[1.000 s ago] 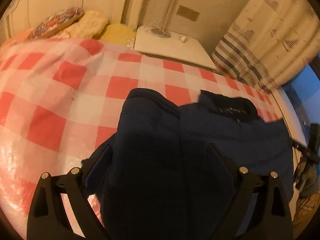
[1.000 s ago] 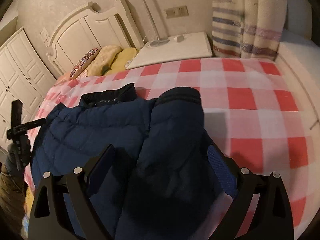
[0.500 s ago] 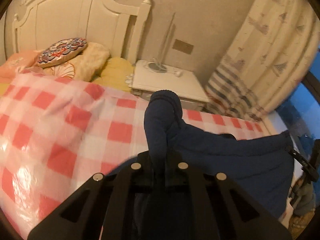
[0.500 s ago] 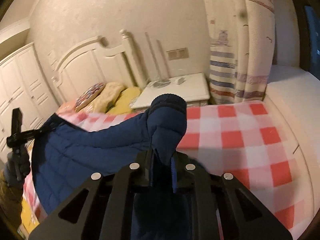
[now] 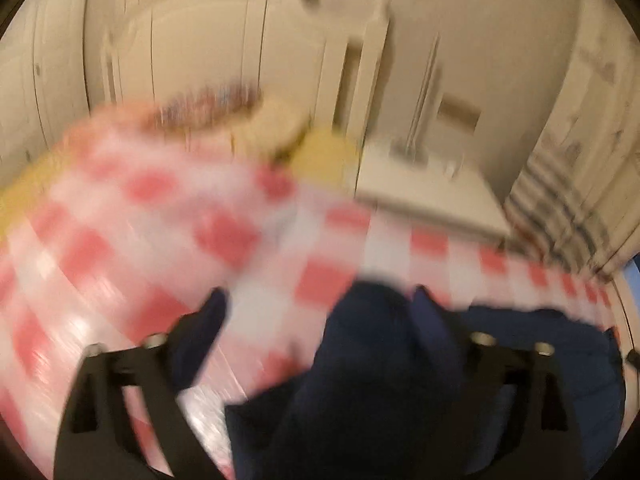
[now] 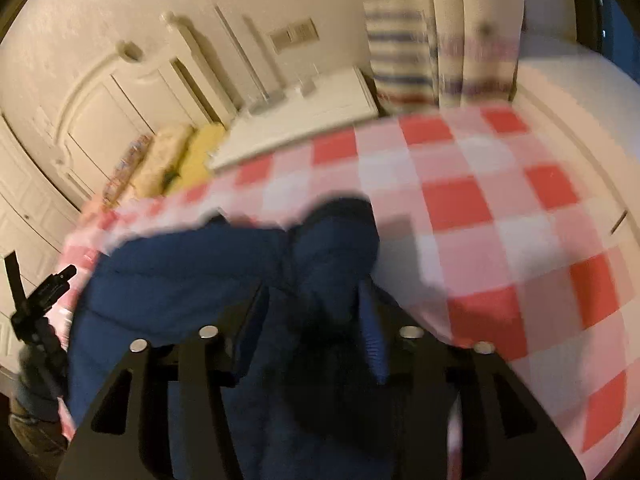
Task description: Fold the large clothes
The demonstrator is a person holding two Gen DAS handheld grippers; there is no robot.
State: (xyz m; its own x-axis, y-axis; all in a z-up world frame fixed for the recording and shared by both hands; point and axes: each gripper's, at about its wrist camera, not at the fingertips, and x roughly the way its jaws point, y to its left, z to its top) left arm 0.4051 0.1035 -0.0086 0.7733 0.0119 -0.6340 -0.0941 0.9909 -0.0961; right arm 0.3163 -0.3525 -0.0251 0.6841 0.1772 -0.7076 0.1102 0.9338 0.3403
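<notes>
A dark blue puffy jacket (image 6: 180, 292) lies on the red-and-white checked bedspread (image 6: 480, 200). In the right wrist view one thick sleeve (image 6: 336, 240) stands up between the fingers of my right gripper (image 6: 312, 308). Its jaws are opening and the sleeve still fills the gap. The blurred left wrist view shows my left gripper (image 5: 320, 300) with its jaws opening wide. The other sleeve (image 5: 372, 340) slumps between them, close to the right finger (image 5: 428, 312) and clear of the left one. The left gripper (image 6: 40, 292) also shows at the jacket's far left side, in a gloved hand.
A white headboard (image 5: 208, 48) and pillows (image 5: 280, 128) are at the head of the bed. A white bedside table (image 5: 424, 184) with a lamp stands beside it. Striped curtains (image 6: 400, 40) hang at the right, and white wardrobe doors (image 6: 20, 184) at the left.
Both grippers shut on a sleeve and lifted it upright half a second ago. Now both sets of jaws have spread apart again and the sleeves sag lower; both views are blurred by motion.
</notes>
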